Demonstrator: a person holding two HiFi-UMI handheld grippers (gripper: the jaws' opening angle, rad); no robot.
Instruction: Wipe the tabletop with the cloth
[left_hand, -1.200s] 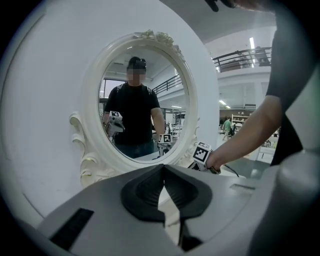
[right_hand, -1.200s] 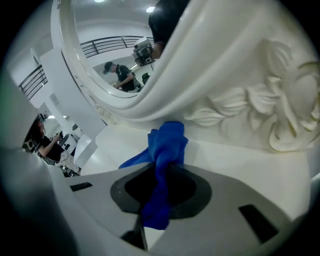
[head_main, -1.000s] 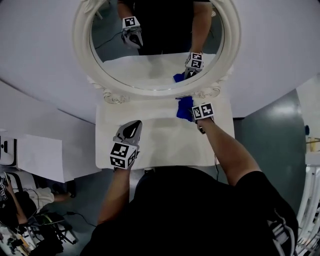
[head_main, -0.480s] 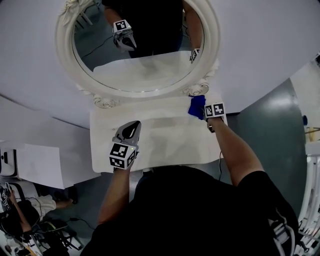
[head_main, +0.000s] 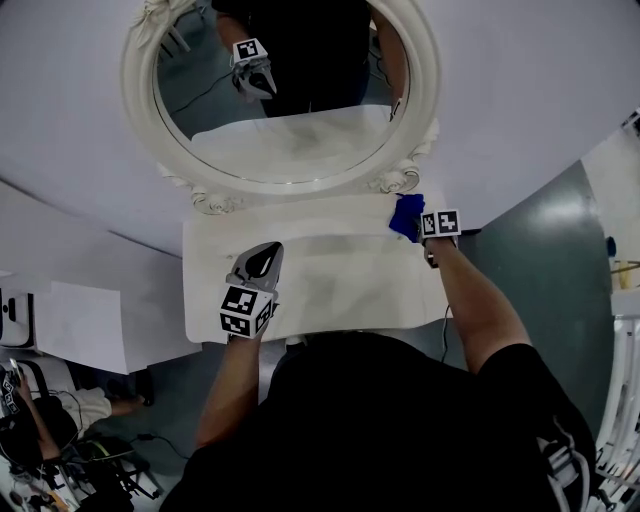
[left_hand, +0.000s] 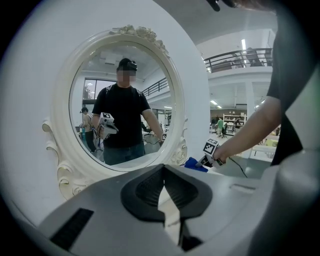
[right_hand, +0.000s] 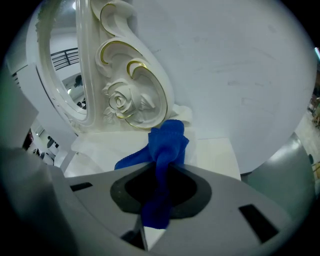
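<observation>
A blue cloth (head_main: 406, 215) lies bunched on the white tabletop (head_main: 330, 280) at its far right corner, beside the mirror's carved foot (right_hand: 131, 102). My right gripper (head_main: 425, 232) is shut on the blue cloth (right_hand: 162, 155), which hangs out past the jaws onto the table. My left gripper (head_main: 257, 268) hovers over the table's left half, jaws together and nothing between them. In the left gripper view the cloth (left_hand: 196, 164) and the right gripper (left_hand: 207, 159) show far off at the right.
A large oval white-framed mirror (head_main: 275, 100) stands along the table's back edge against the white wall (right_hand: 240, 75). The table's right edge (head_main: 445, 290) drops to a grey-green floor (head_main: 560, 240). White furniture (head_main: 70, 325) sits to the left.
My right gripper has carried the cloth rightward along the back of the table, from near the mirror's middle to the far right corner. The left gripper has stayed put.
</observation>
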